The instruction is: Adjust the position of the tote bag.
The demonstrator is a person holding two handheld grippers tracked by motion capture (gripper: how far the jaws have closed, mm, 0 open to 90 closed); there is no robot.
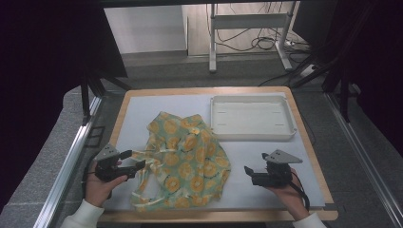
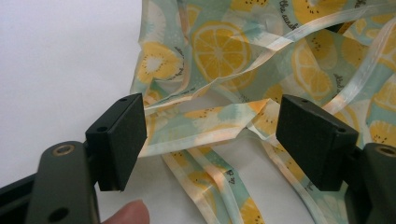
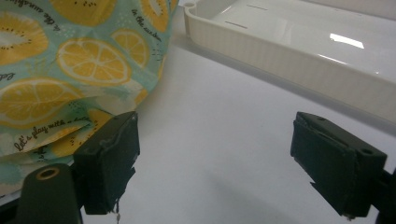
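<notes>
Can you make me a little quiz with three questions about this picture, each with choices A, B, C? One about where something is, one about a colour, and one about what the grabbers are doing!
1. Where does the shallow white plastic tray sit?
A. At the table's far right
B. At the near left corner
C. On top of the cloth

2. What colour is the background of the crumpled lemon-print cloth?
A. Dark red
B. Pale green
C. Black

3. How do the jaws of the left gripper stand?
A. Shut tight on the tray
C. Shut on a pencil
B. Open, with the cloth's ribbon-like straps between them

Answers:
1 A, the high view shows the tray far from the person, right of the cloth.
2 B, pale green shows between the yellow lemon slices.
3 B, the left gripper view shows both pads apart, not pressing the straps.
</notes>
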